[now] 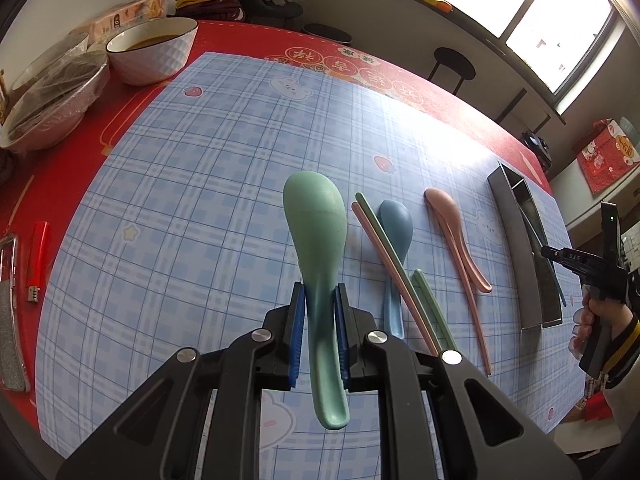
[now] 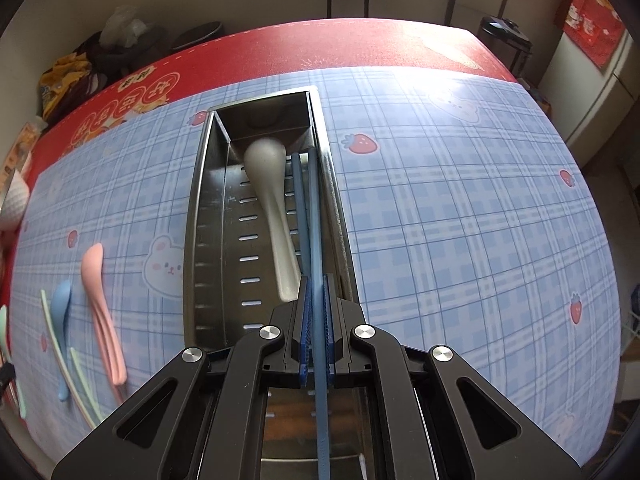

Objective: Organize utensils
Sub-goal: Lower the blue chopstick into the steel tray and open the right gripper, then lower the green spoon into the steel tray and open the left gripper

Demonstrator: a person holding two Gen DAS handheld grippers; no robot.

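Left gripper (image 1: 320, 300) pinches a green spoon (image 1: 318, 232) by its handle, bowl end pointing away, held above the blue checked mat (image 1: 180, 200). On the mat beside it: a blue spoon (image 1: 394, 240), pink and green chopsticks (image 1: 394, 276), a pink spoon (image 1: 452, 224) with another pink chopstick alongside.

Right gripper (image 2: 316, 300) is pressed together on a blue chopstick (image 2: 316, 220), which reaches into the metal utensil tray (image 2: 200, 220) on the surface. A second blue chopstick (image 2: 298, 200) and a white spoon (image 2: 272, 208) lie inside the tray's slotted compartment. In the left view, a hand (image 1: 592, 320) holds the right gripper at the tray's near end.
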